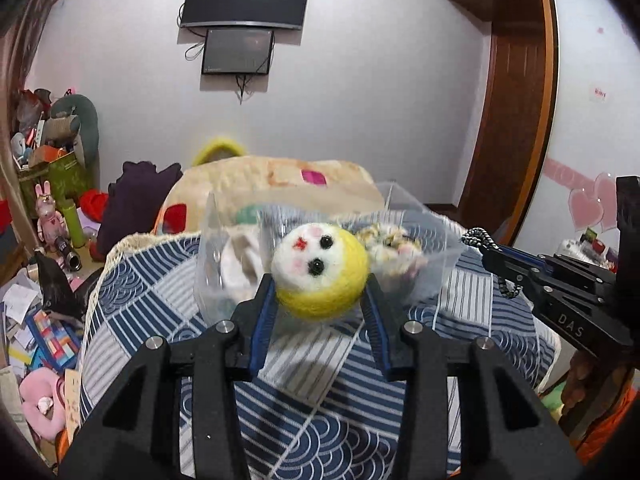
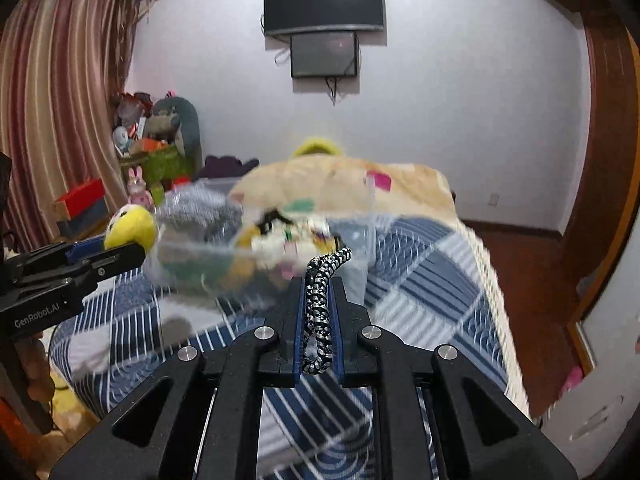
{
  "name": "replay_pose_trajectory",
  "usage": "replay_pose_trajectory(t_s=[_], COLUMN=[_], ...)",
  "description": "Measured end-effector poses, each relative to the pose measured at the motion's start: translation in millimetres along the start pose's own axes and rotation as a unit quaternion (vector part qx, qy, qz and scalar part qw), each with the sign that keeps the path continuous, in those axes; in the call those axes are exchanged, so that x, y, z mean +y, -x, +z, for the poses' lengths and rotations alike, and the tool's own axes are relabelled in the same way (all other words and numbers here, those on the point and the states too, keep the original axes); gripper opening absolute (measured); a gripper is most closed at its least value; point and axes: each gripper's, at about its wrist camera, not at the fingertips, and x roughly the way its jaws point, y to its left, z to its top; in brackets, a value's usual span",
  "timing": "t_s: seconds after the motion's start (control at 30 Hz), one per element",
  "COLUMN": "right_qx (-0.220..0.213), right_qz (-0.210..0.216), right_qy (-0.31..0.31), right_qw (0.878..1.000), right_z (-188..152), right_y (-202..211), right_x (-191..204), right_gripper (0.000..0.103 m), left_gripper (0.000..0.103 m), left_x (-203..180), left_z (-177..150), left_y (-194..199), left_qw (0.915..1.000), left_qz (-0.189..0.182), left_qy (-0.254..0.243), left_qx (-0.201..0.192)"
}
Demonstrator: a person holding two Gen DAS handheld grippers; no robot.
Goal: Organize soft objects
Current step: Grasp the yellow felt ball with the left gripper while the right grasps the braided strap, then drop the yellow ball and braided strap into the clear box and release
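- A dark television (image 2: pixel 323 2) hangs on the white wall, upper centre of the frame, with a smaller screen (image 2: pixel 324 55) directly beneath it.
- Striped red-and-cream curtains (image 2: pixel 60 92) fill the upper left.
- A blue-and-white patterned bedspread (image 1: pixel 312 364) covers the lower middle.
- A cream blanket (image 1: pixel 276 180) with coloured patches lies at the centre, behind the bedspread.
- A pink rabbit figure (image 1: pixel 49 210) stands at the left edge amid clutter.
- A brown wooden door (image 1: pixel 508 120) stands at right.

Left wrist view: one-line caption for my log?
Left gripper holds a felt doll before a clear bin on the bed.
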Motion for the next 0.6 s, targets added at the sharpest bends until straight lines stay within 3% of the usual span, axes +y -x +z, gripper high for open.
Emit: replay_pose_trajectory(t_s=[0.33, 0.6], right_qx=[-0.045, -0.045], right_qz=[0.007, 0.014], right_qy=[0.006, 0.004], right_qw=[0.999, 0.999], right_z=[34.7, 48.2], right_y=[-7.9, -25.2], right_x=[8.1, 10.8], right_gripper=[0.01, 0.01], left_gripper=[0.042, 0.042], left_x=[-11.4, -25.2], left_z=[32.2, 36.1], left_y=[-15.9, -51.1], left_qw=[0.9998, 0.9993], left_qz=[-0.014, -0.006], left_qy=[-0.012, -0.036], left_qx=[-0.013, 0.007])
